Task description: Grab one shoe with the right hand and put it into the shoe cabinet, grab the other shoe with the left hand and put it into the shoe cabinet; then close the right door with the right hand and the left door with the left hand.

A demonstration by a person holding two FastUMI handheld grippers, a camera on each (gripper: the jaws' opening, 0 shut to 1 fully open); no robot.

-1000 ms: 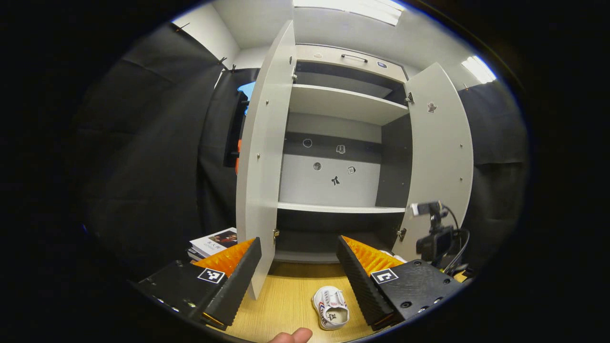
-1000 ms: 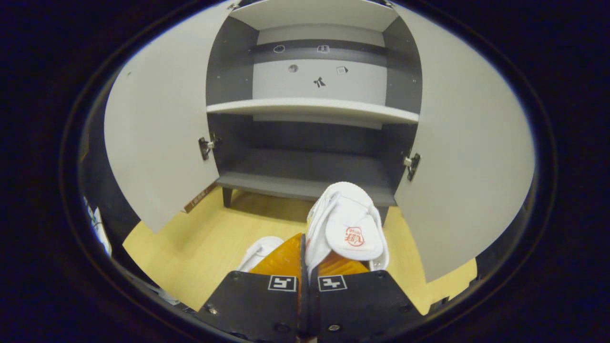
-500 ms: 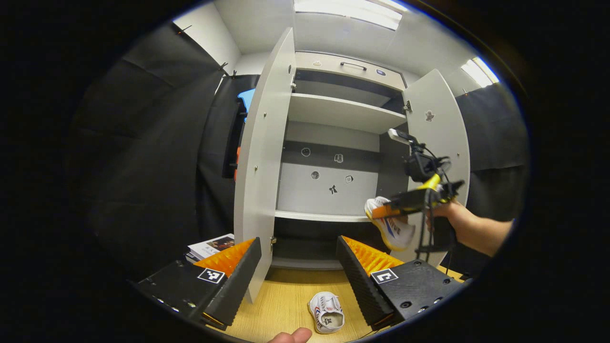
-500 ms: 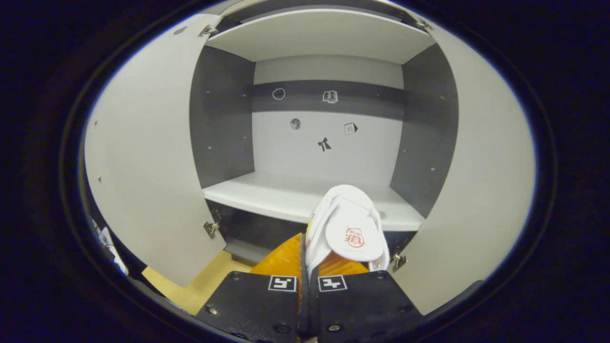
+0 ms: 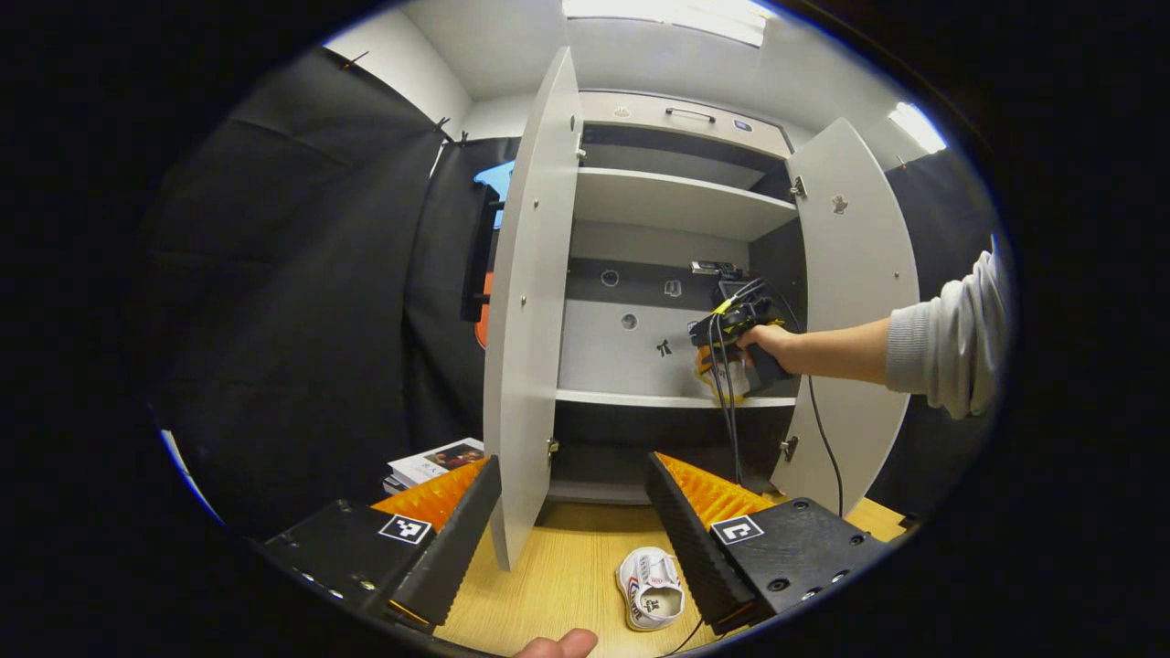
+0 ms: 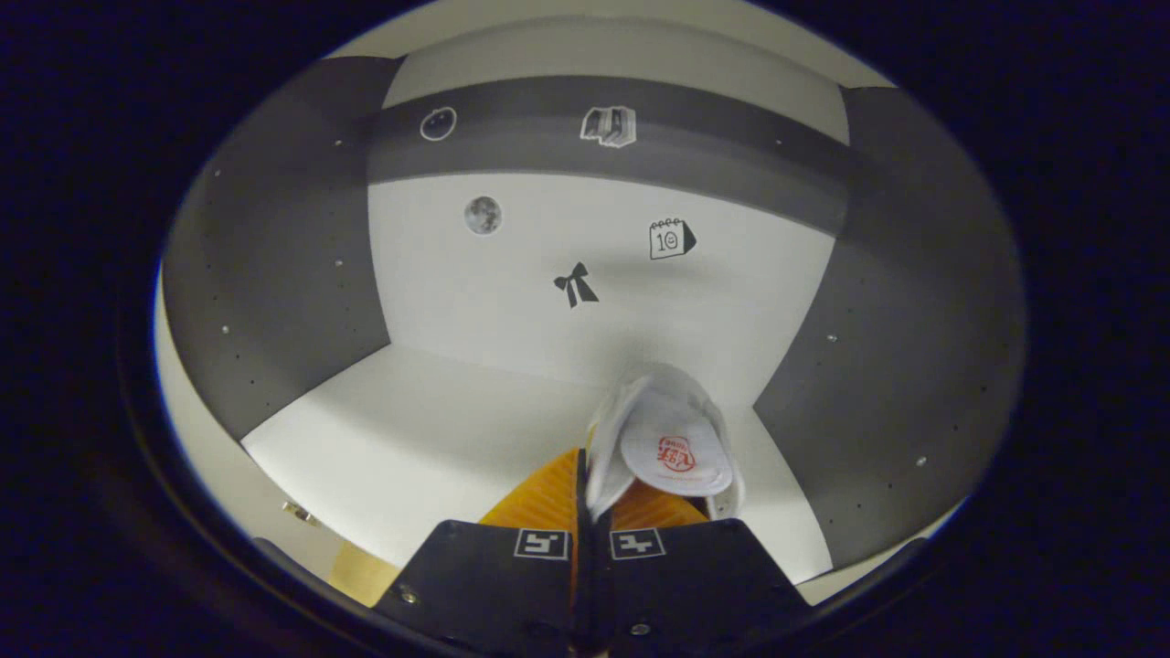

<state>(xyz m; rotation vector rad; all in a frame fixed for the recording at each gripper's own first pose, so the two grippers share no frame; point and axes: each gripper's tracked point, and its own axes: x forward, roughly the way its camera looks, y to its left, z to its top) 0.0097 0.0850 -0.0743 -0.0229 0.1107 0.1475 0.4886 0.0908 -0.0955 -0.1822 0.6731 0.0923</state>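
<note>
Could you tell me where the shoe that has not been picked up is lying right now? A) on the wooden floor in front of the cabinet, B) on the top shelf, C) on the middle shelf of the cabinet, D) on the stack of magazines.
A: in the left gripper view the second shoe lies on the wooden floor before the open cabinet, while the right gripper holds the other shoe over the middle shelf.

Matt smooth grey cabinet panels (image 5: 530, 302), wood-grain floor (image 5: 567, 585), white cloth shoe (image 6: 672, 448)
</note>
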